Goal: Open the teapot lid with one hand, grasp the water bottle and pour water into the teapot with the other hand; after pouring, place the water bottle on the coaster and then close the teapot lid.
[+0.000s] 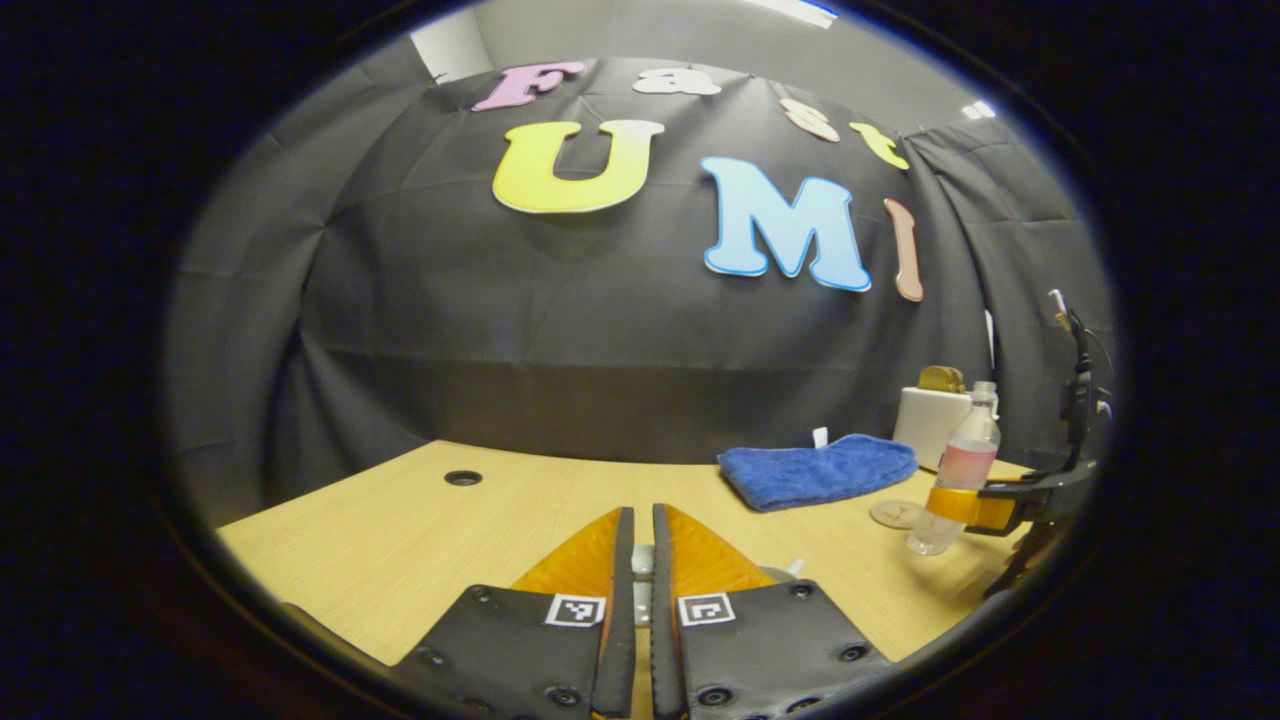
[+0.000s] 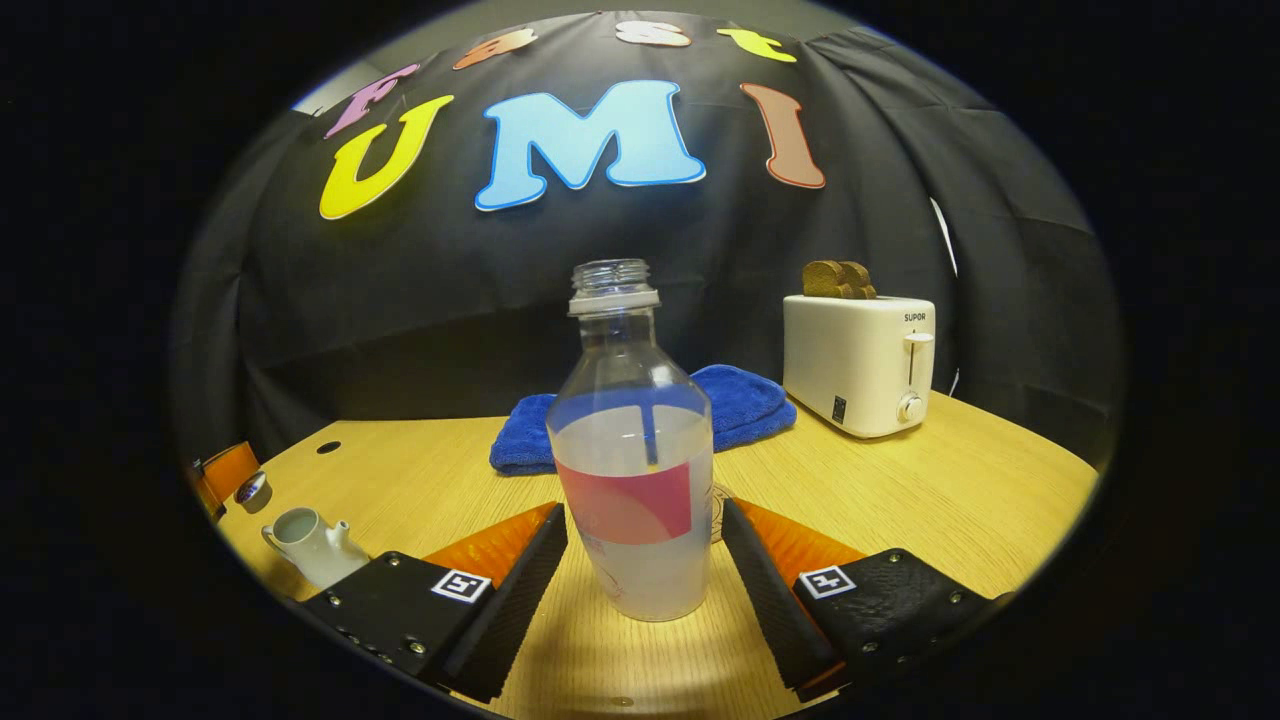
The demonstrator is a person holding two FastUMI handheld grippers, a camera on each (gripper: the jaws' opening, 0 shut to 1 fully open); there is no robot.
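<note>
**Bottle upright between spread fingers, lid off the teapot**

Low in the left gripper view, the left gripper (image 1: 642, 560) has its fingers pressed nearly together, with a small pale thing caught in the slit between them (too hidden to say for certain, though I would guess the teapot lid). At the right edge of this frame the water bottle (image 1: 958, 470) stands on the table (image 1: 420, 530), the other gripper reaching around its lower half, and a round coaster (image 1: 893, 514) lies just left of its base.

Centre of the right gripper view, the same bottle rises straight up, long axis vertical, uncapped and partly filled. The right gripper (image 2: 640, 560) has its fingers spread to either side of the bottle's lower body, with gaps showing on both sides, so they are not pinching it. At lower left sits the teapot (image 2: 310, 545), open-topped, with the left gripper just beyond it.

My reading: the right hand is nearer the bottle and need only close straight inward.
</note>
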